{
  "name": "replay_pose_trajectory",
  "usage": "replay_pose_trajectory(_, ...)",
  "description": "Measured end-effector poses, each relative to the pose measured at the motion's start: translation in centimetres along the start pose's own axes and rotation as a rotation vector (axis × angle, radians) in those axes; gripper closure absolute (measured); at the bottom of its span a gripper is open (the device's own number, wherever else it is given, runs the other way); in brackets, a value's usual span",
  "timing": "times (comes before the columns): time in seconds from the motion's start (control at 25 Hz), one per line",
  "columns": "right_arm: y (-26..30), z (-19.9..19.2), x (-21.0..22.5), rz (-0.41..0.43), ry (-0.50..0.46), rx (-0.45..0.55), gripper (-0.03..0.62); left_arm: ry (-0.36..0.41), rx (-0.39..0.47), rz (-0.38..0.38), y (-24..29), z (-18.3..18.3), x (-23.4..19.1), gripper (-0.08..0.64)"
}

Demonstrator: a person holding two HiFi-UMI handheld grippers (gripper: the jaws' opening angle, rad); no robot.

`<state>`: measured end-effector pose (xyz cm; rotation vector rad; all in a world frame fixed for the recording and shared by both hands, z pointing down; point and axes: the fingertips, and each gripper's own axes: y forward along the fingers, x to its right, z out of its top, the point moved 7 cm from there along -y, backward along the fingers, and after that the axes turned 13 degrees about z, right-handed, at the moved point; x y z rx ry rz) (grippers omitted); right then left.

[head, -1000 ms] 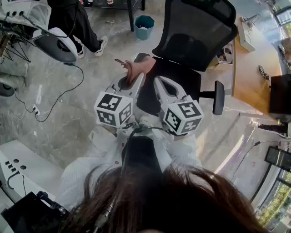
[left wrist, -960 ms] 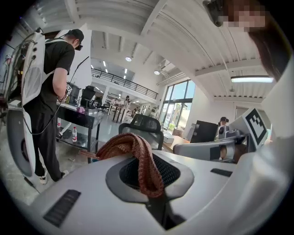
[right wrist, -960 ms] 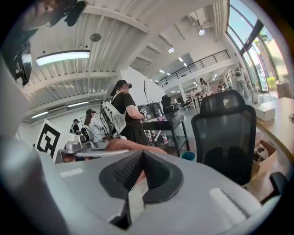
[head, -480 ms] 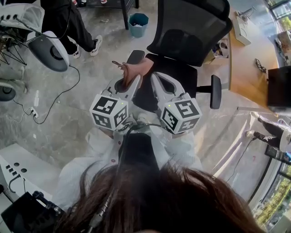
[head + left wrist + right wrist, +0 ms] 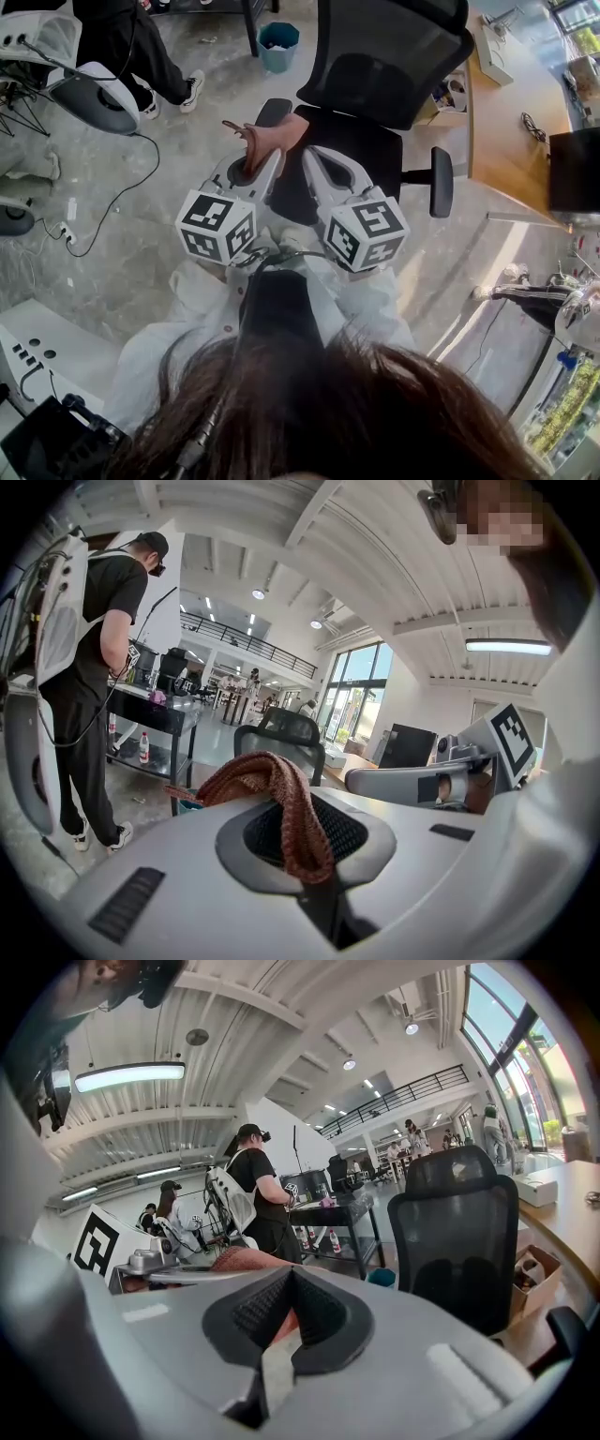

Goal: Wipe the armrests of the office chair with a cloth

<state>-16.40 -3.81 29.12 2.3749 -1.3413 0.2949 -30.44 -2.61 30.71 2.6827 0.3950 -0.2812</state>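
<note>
Perhaps the cloth [image 5: 272,780], clamped by one fold in the left tool [image 5: 305,841], slips out against the armrest [image 5: 274,112]; the right tool [image 5: 286,1307] is closed, empty.

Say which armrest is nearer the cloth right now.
The armrest at the head view's left, just beyond the cloth held in the left gripper; the other armrest sticks out far to the right.

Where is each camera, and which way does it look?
Head view: on the person's head, looking down at the office chair; hair, sleeves, left gripper and right gripper show.
Left gripper view: on the left gripper, looking along its jaws shut on the cloth; white sleeve shows.
Right gripper view: on the right gripper, facing the chair's backrest past its shut jaws.
Shared: all three show the cloth.
</note>
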Motion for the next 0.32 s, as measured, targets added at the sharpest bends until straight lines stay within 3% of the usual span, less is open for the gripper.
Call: replay_pose_trajectory(0.32,-0.17,-0.32,-0.39,-0.003,0.010,0.001,0.592,-0.007,-0.006,0.002,-0.39,-0.25,-0.23,0.528)
